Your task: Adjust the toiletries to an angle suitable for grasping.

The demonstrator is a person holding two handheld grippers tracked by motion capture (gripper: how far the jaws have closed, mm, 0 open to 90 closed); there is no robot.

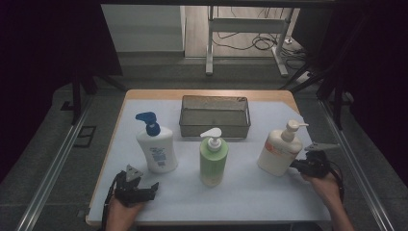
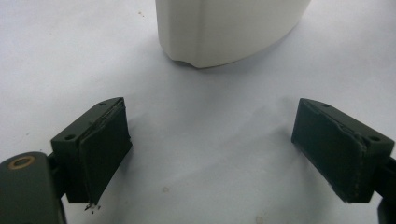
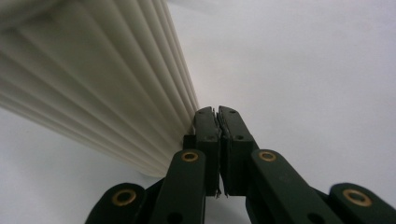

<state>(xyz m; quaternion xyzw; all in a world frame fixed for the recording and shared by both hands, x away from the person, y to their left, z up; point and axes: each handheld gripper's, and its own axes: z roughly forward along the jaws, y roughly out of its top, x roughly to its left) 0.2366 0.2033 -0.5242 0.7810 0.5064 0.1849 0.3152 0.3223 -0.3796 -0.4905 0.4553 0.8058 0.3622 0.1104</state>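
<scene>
Right gripper (image 1: 294, 165) clenched, empty, tips against cream pump bottle (image 1: 278, 153) — orange label unreadable. Left gripper (image 1: 153, 186) spread wide near blue-pump bottle (image 1: 156, 150) — print illegible.

Cream bottle (image 1: 278, 153), ribbed side, orange band on its label, cream pump. Green bottle (image 1: 213, 161), pale green body, white pump. White bottle (image 1: 157, 150), blue pump, blue print on its label. Basket (image 1: 215, 127): dark grey mesh. Bench (image 1: 250, 195): white cover, tan wood rim at 12 o'clock. Both hand-held grippers, left (image 1: 152, 186) and right (image 1: 293, 165), black; brass rivets.
</scene>
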